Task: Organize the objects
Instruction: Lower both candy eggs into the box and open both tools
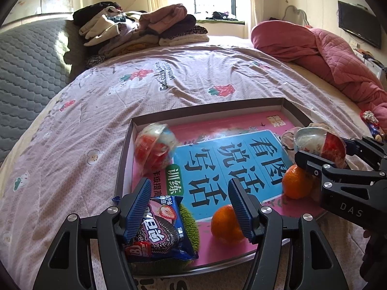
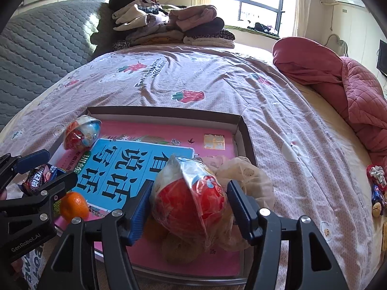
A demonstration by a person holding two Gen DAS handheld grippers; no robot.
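A shallow cardboard box (image 1: 125,149) (image 2: 244,130) lies on the bed, floored with a pink and blue book (image 1: 225,159). My left gripper (image 1: 188,205) (image 2: 48,169) stands open over its near left corner. A blue cookie packet (image 1: 159,229) leans on the left finger, and an orange (image 1: 227,224) (image 2: 73,205) sits by the right finger. My right gripper (image 2: 189,207) (image 1: 324,149) straddles a foil-wrapped toy egg (image 2: 191,193); a slim gap shows at its right pad. A second egg (image 1: 154,145) (image 2: 82,133) rests in the far left corner. Another orange (image 1: 296,181) lies beneath the right gripper.
A thin plastic bag (image 2: 244,176) holding brown lumps lies in the box's right side. Folded clothes (image 1: 145,29) are stacked at the bed's far end, beside a grey headboard (image 1: 26,67). A pink quilt (image 2: 338,82) is heaped on the right, with small trinkets (image 2: 377,186) near the bed's edge.
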